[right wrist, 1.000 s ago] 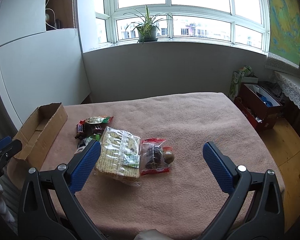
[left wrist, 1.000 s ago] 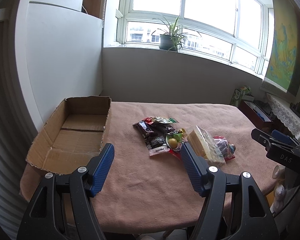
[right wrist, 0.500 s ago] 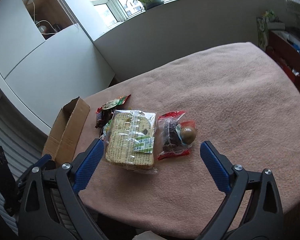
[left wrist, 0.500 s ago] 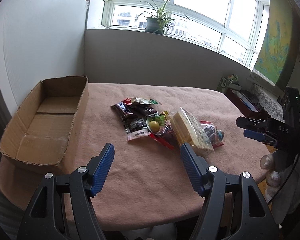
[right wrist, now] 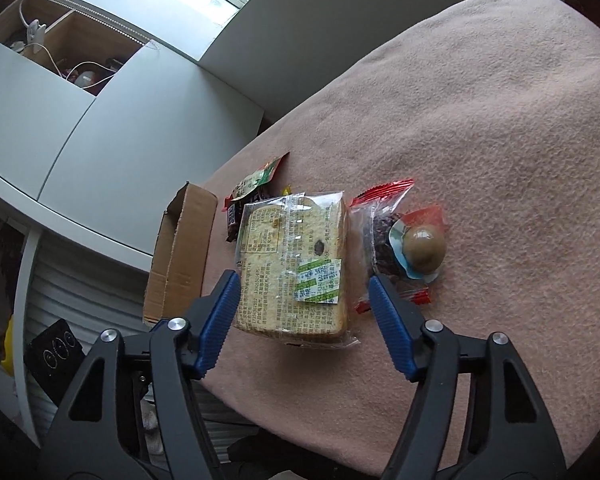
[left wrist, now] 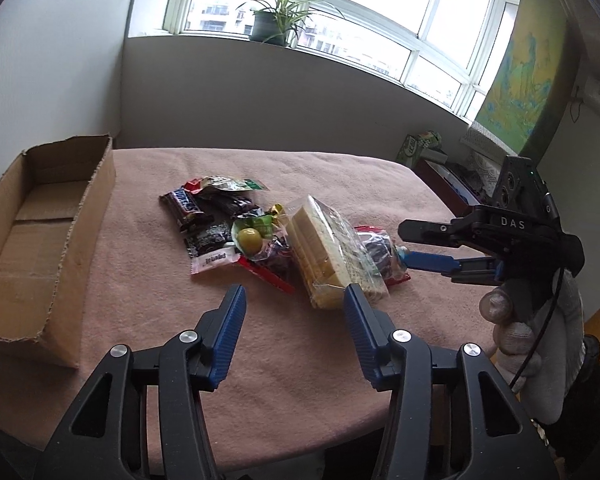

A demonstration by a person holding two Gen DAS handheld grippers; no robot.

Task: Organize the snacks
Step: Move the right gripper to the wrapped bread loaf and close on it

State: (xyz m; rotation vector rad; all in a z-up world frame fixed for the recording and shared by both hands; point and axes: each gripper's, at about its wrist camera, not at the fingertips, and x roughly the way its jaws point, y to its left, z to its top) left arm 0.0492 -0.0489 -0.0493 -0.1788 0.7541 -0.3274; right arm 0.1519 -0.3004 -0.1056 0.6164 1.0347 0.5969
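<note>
Where snacks lie: one box (left wrist: 40,232).

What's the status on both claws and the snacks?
Both claws, left claw and right claw, open, closing. Right straddles cracker pack, no grip. Box empty. Path clear.

Snack pile mid-table on pink cloth. Clear-wrapped cracker pack (right wrist: 296,268), biggest item, flat, printed label up, green-white sticker on near part. Just right of it, touching: red-edged packet (right wrist: 384,248) of dark fruit, brown egg-shaped snack (right wrist: 422,250) on top. Left of crackers: Snickers bar (left wrist: 184,208), dark wrappers, yellow-green ball (left wrist: 249,239), green-red pouch (left wrist: 228,184) farthest. Open cardboard box (left wrist: 40,216) at left table edge, upright, apart from pile.
</note>
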